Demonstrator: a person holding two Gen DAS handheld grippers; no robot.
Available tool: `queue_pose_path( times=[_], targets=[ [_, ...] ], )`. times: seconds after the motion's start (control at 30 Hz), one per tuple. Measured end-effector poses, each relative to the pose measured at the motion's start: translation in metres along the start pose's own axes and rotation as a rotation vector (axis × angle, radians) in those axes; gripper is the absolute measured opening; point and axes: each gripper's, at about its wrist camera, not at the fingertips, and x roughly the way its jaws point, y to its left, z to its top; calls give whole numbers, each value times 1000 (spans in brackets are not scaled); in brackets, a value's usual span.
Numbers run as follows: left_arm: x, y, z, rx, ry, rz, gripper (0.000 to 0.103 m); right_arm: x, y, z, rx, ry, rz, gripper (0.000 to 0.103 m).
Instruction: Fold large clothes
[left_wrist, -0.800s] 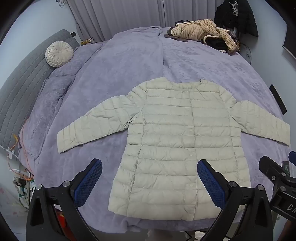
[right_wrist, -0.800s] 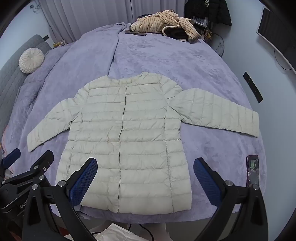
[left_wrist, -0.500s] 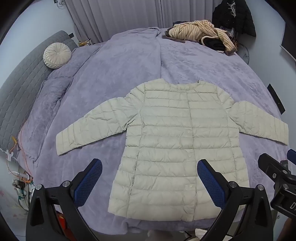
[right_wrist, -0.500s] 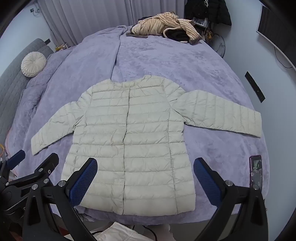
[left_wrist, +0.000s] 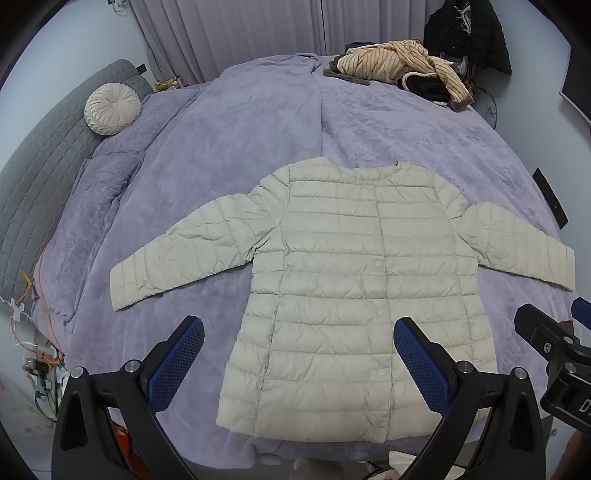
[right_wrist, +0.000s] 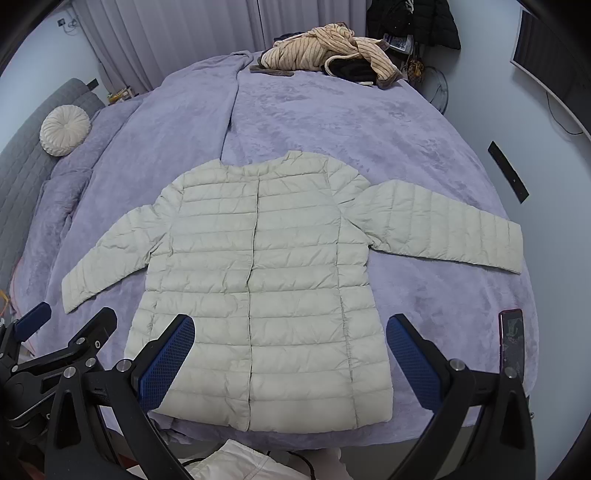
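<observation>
Left wrist: quilted puffy jacket (left_wrist: 347, 295).

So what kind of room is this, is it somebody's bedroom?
Most likely a bedroom. A wide bed under a purple plush blanket fills the view, with a grey quilted headboard, a round cream pleated cushion, and long pale curtains behind it.

A wide bed (left_wrist: 258, 147) is covered by a lilac plush blanket (right_wrist: 332, 122); a grey quilted headboard (left_wrist: 40, 162) is seen at the left, with a round cream cushion (left_wrist: 112, 108) against it; pale pleated curtains (left_wrist: 258, 33) are hung behind; the walls are painted pale blue-grey.
</observation>
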Motion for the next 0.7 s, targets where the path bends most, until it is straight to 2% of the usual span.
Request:
queue_pose_path(
  times=[0.7],
  targets=[
    [2,5,-4,-11,13,-13,103,3,5,-2,-4,4,-4,103]
  ],
)
